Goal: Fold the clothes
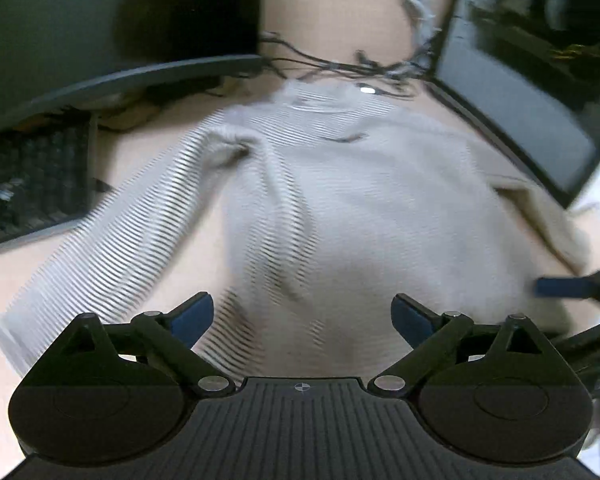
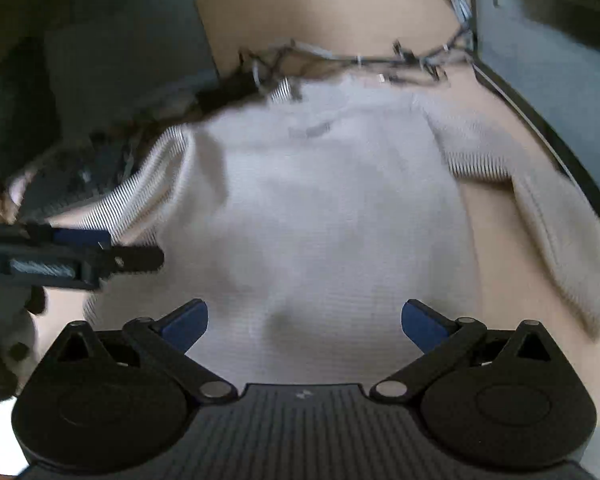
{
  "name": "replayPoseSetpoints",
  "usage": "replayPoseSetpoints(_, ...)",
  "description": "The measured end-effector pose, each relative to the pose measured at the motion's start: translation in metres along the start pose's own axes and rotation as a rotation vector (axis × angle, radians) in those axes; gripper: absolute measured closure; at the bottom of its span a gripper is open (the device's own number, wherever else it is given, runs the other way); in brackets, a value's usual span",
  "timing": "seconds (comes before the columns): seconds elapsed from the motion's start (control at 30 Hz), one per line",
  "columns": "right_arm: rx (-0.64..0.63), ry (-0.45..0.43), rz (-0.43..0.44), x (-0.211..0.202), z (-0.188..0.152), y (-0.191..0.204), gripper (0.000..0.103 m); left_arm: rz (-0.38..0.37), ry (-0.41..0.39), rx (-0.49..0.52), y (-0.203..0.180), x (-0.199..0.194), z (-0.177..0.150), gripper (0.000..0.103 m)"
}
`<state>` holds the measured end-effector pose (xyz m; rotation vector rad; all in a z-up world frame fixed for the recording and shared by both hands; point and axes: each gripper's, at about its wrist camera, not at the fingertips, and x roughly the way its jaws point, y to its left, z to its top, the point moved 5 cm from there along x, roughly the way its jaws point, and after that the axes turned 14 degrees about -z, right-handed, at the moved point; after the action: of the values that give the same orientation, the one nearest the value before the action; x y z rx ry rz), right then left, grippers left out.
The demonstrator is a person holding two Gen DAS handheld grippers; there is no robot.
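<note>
L gripper (image 1: 302, 318) agape, R gripper (image 2: 304, 322) agape, over sweater (image 1: 340, 208)

Ahead of both claws a soft, matt knit sweater (image 1: 360, 208) is lying, finely ribbed in pale grey stripes. The left gripper (image 1: 302, 318) and right gripper (image 2: 304, 322) are showing matt black plastic links, blue pads and shiny metal pivot pins. Beyond, glossy dark monitors (image 1: 540, 92) are catching reflections over a smooth beige desk (image 2: 340, 12).
</note>
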<state>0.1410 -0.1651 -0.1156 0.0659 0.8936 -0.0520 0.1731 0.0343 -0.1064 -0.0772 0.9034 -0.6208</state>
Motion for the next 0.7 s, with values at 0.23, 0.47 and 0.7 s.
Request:
replayPoseSetpoints(0.23, -0.204, -0.028, -0.130, 0.011, -0.026, 0.005, 0.000, -0.050, 0.020, 0.003, -0.012, 0.006, -0.050, 0.003)
replayPoseSetpoints(0.47, -0.057, -0.053, -0.203, -0.007, -0.023, -0.023, 0.000, -0.019, -0.038, -0.039, -0.029, -0.031, -0.076, 0.003)
replayPoseSetpoints(0.7, 0.277, -0.098, -0.095, -0.095, -0.060, -0.060, 0.000, 0.158, -0.172, -0.090, -0.081, -0.077, -0.102, 0.000)
